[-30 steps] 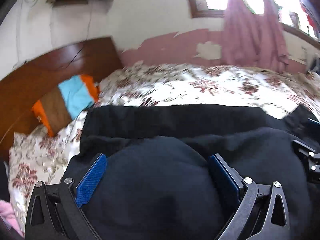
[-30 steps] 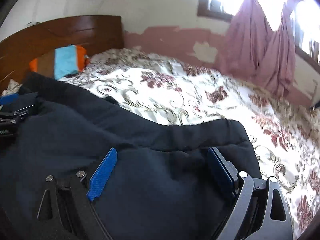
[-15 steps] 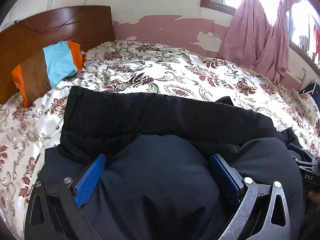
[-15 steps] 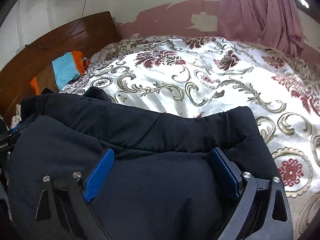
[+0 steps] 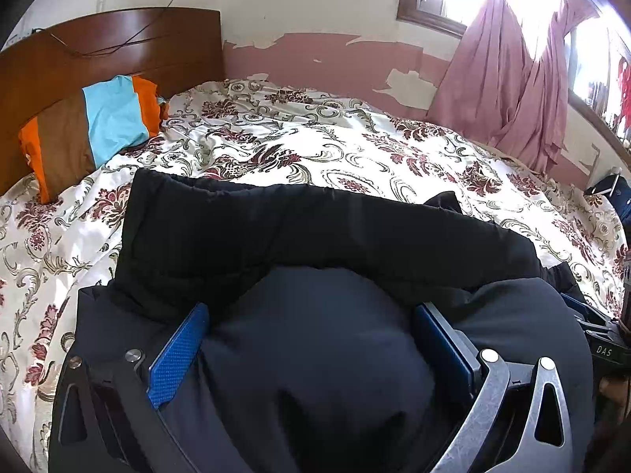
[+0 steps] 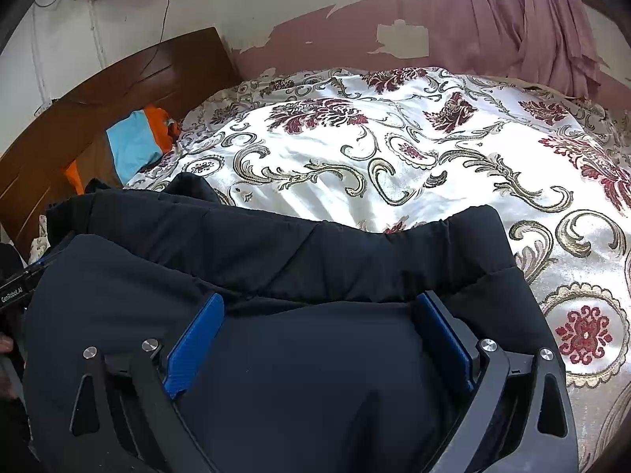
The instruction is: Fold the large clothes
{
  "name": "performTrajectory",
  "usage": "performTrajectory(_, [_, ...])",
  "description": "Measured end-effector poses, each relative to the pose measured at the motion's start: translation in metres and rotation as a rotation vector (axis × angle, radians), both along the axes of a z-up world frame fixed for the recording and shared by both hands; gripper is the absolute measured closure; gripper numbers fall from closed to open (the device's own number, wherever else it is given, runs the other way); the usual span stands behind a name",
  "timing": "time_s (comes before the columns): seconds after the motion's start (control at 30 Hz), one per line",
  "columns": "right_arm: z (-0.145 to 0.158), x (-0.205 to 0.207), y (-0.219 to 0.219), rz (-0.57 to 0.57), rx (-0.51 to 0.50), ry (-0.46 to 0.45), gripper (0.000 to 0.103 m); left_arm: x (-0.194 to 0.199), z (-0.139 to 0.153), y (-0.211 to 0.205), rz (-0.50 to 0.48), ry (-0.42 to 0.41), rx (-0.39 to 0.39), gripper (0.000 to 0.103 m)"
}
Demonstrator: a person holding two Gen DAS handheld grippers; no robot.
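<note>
A large black padded jacket (image 5: 323, 236) lies on the floral bedspread (image 5: 315, 146); in the right wrist view the jacket (image 6: 315, 248) fills the near half. My left gripper (image 5: 311, 315) has its blue pads (image 5: 177, 351) wide apart with a thick bulge of jacket fabric between them. My right gripper (image 6: 319, 311) likewise stands wide with jacket fabric bunched between its blue pads (image 6: 193, 347). Whether either one pinches the fabric cannot be told. The right gripper's body shows at the right edge of the left wrist view (image 5: 603, 339).
A wooden headboard (image 5: 110, 39) stands at the far left with an orange, brown and light blue pillow (image 5: 94, 126) against it. Pink curtains (image 5: 524, 79) hang by the window at the right. A phone (image 5: 603, 185) lies near the bed's right edge.
Both grippers have moved forward and tilted down over the bed with the jacket fabric, and the folded-over part now lies further onto the bedspread.
</note>
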State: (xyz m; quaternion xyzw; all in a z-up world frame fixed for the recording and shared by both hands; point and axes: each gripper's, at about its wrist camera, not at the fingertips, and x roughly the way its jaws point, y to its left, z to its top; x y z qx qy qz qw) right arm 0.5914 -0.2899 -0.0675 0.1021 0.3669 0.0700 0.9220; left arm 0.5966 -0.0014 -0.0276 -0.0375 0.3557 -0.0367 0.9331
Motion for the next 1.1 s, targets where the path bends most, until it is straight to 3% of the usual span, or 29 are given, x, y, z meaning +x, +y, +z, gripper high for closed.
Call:
performTrajectory(0.33, [0.025,-0.046,-0.020,-0.055,0.089,-0.178,0.008,-0.022,0.013,0.010,0.000,-0.068,-0.067,0.000])
performTrajectory(0.5, [0.034,-0.074,-0.035,-0.115,0.129,-0.237,0.008,-0.039,0.020,0.023,0.004,-0.092,-0.119,0.000])
performTrajectory(0.6, [0.040,-0.092,-0.043,-0.149,0.132,-0.264,0.008,-0.048,0.024,0.031,0.017,-0.098,-0.111,0.000])
performTrajectory(0.87, [0.051,-0.132,-0.053,-0.166,0.014,-0.282,0.008,-0.068,0.027,0.042,0.019,-0.072,0.033,0.000])
performTrajectory(1.1, [0.060,-0.155,-0.052,-0.150,-0.135,-0.290,0.008,-0.079,0.025,0.056,0.020,-0.065,0.050,0.000])
